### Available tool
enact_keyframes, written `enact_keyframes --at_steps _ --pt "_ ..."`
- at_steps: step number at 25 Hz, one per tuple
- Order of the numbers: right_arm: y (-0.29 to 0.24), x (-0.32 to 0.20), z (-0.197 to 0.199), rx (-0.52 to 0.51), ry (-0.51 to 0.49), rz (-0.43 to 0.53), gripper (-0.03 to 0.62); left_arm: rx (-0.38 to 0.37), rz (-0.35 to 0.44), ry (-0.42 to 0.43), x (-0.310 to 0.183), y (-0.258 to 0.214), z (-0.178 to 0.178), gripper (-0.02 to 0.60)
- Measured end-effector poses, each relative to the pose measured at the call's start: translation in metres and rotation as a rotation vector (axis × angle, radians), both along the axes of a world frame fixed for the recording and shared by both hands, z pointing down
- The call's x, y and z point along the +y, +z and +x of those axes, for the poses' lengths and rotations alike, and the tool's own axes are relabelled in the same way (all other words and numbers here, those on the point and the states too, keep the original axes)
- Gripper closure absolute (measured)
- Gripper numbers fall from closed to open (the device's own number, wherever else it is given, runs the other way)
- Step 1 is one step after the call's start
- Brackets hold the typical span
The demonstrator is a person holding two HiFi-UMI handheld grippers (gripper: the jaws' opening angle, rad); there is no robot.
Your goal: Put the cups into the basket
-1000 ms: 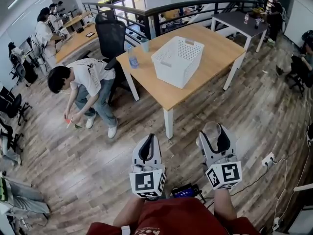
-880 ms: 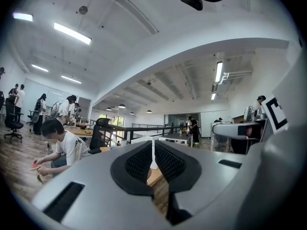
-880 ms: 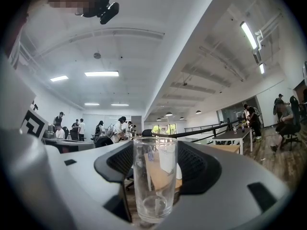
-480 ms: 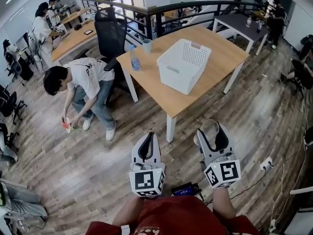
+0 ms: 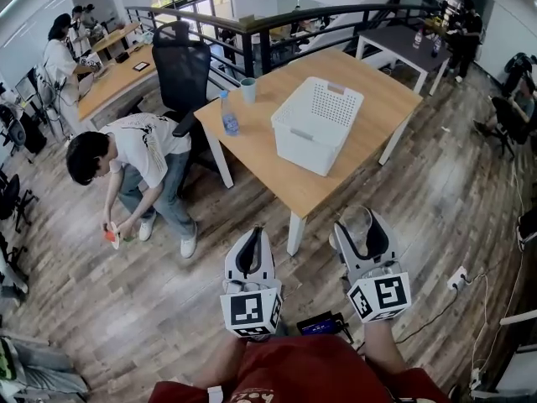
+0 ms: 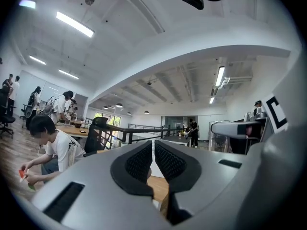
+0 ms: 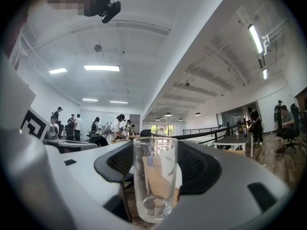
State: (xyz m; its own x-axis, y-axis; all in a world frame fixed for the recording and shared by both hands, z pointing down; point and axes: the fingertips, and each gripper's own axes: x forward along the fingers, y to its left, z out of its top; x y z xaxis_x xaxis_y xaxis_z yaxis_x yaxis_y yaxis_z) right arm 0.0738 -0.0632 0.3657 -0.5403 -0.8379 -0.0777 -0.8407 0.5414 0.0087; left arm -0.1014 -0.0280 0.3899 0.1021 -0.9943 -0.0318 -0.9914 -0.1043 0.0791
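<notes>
Little change: table [image 5: 252, 156] nearer right gripper [image 5: 362, 222]

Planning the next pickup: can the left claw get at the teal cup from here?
Probably not yet: the left claw, shut and empty, hangs well short of the table, and the teal cup stands at its far corner.

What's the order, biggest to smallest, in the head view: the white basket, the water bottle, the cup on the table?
1. white basket, by far.
2. water bottle.
3. cup, slightly smaller, but it stands farther back, so unsure.
</notes>
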Motion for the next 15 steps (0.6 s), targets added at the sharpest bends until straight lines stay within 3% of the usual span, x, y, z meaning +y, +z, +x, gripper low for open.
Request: enact_keyframes --at_steps 15 --pt "-0.002 -0.021 -0.050 0.008 0.050 -0.008 0.312 0.011 0.001 0.051 -0.034 -0.004 -0.052 0.560"
